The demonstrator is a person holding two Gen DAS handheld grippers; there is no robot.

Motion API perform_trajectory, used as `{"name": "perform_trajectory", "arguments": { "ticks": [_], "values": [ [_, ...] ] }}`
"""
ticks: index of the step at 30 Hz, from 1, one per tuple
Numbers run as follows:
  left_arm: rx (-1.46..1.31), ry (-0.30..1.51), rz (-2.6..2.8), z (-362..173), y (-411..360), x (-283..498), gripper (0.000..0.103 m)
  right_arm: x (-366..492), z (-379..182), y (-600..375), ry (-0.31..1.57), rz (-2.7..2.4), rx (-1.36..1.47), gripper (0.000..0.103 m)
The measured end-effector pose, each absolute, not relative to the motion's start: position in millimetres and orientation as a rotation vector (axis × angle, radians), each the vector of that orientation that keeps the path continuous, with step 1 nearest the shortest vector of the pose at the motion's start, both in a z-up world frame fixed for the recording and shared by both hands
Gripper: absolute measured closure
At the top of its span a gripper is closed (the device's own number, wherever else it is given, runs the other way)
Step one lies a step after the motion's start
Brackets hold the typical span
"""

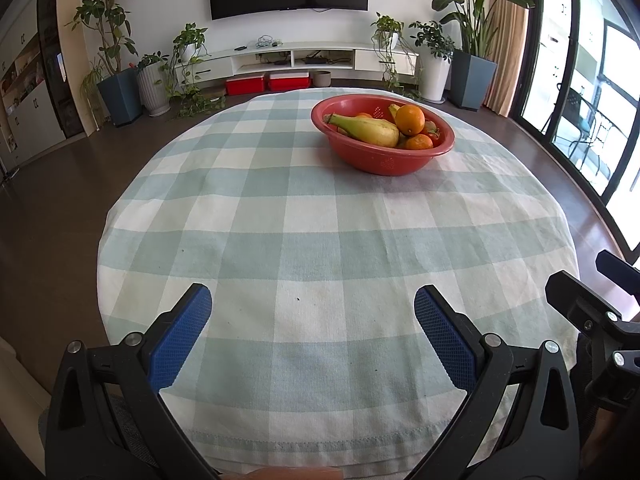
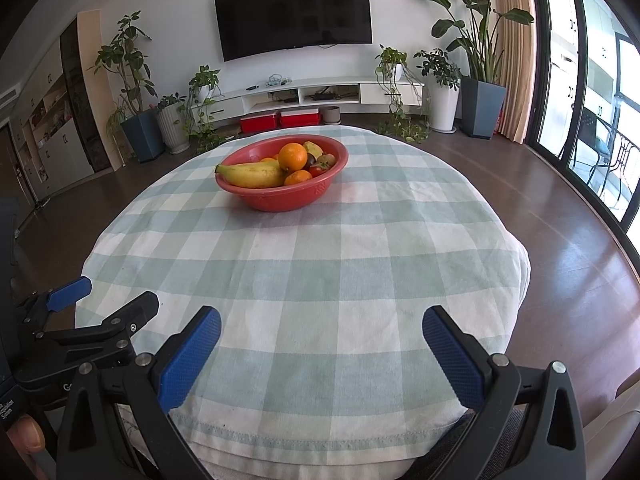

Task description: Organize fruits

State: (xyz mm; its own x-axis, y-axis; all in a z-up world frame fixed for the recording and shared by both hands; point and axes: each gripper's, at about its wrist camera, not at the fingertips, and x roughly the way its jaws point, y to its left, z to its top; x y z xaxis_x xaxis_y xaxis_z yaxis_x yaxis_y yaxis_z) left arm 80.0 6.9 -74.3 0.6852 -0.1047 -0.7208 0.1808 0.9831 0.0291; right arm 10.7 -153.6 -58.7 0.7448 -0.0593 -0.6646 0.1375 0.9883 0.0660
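Observation:
A red bowl [image 1: 384,160] stands on the far part of a round table with a green-and-white checked cloth [image 1: 320,248]. It holds a yellow banana [image 1: 366,128], oranges [image 1: 410,119] and small red fruits. The bowl also shows in the right wrist view [image 2: 280,198], with the banana [image 2: 252,174] and an orange [image 2: 293,156]. My left gripper [image 1: 313,304] is open and empty over the near table edge. My right gripper [image 2: 322,326] is open and empty, also near the front edge, to the right of the left one.
The right gripper's body shows at the right edge of the left wrist view [image 1: 592,320]; the left gripper shows at the left of the right wrist view [image 2: 80,320]. Beyond the table are a TV [image 2: 296,12], a low cabinet, potted plants and glass doors.

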Motion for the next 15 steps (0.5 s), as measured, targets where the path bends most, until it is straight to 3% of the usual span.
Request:
{"name": "perform_trajectory", "arguments": {
  "ticks": [15],
  "values": [
    [0.099, 0.802, -0.161, -74.3, 7.1, 80.0, 0.000, 9.9, -58.1, -154.0, 0.725, -0.108, 0.114, 0.000]
  ]
}}
